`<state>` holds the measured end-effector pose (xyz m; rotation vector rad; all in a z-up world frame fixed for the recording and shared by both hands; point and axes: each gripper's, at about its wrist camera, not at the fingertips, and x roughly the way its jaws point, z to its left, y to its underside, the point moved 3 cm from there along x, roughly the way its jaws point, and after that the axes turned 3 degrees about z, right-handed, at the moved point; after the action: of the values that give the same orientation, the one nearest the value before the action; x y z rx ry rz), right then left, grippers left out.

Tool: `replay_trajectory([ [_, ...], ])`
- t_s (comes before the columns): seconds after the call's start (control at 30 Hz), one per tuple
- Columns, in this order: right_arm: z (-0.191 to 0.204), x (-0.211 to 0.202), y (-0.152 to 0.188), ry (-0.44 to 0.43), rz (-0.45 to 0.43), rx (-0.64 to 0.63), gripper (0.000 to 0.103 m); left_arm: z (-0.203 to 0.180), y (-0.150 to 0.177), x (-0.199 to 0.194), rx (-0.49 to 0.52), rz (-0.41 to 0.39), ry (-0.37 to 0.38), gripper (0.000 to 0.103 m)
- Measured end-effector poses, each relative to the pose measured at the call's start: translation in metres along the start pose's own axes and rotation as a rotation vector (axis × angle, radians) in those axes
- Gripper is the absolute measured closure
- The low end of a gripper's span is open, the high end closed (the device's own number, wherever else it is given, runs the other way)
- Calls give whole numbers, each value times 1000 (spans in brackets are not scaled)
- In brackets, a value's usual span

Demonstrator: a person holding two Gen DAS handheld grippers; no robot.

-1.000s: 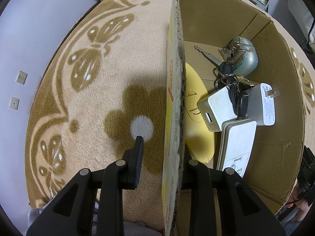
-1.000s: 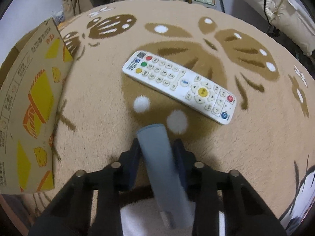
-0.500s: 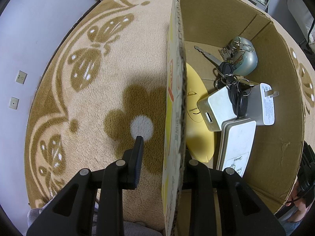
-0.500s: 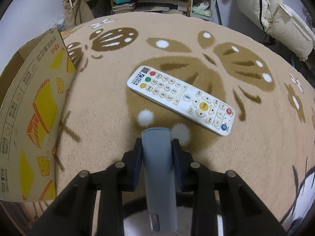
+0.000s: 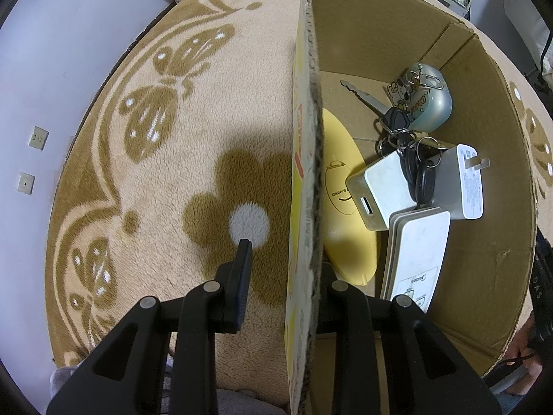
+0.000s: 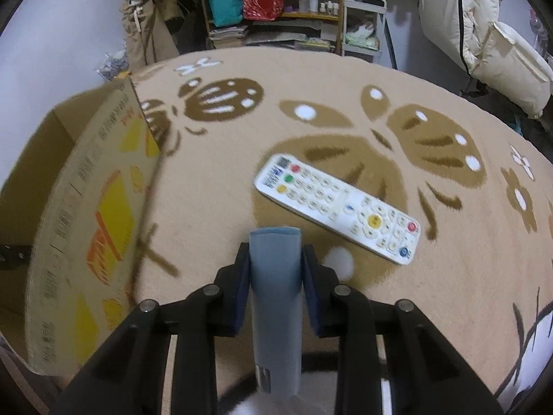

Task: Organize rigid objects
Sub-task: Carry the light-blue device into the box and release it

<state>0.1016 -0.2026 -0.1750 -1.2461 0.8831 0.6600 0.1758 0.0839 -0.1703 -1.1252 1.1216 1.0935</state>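
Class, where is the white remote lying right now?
In the right wrist view, the remote lies on the rug, right of the box, just beyond the right tongs.

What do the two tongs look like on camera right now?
Both are alike: the left tongs and the right tongs have black angular linkage arms with silver pivot pins, and flat fingers faced with dark blue pads. No cables or markings show.

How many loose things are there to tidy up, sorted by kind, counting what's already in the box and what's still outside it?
Chargers or plug adapters, white, in the cardboard box: 2
Key bunch: 1
Blue-grey round case: 1
Yellow disc: 1
White flat slabs, stacked: 2
White remote on the rug: 1
Grey-blue bar in the right hand-held gripper: 1
Total: 9
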Motion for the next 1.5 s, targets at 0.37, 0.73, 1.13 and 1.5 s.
replay_trajectory([
  [0.37,28,-53,-40,-76,-151,-25,74,-1,-1,-1,-2,2,1,77],
  [0.73,70,-113,-84,-192,-302,-76,74,-1,-1,-1,1,1,-3,77],
  [1.13,118,-123,-92,-272,-333,-143,74,0,-1,-1,-7,2,7,77],
  [1.5,133,-134,-99,-330,-346,-146,74,0,-2,0,-8,3,9,77],
])
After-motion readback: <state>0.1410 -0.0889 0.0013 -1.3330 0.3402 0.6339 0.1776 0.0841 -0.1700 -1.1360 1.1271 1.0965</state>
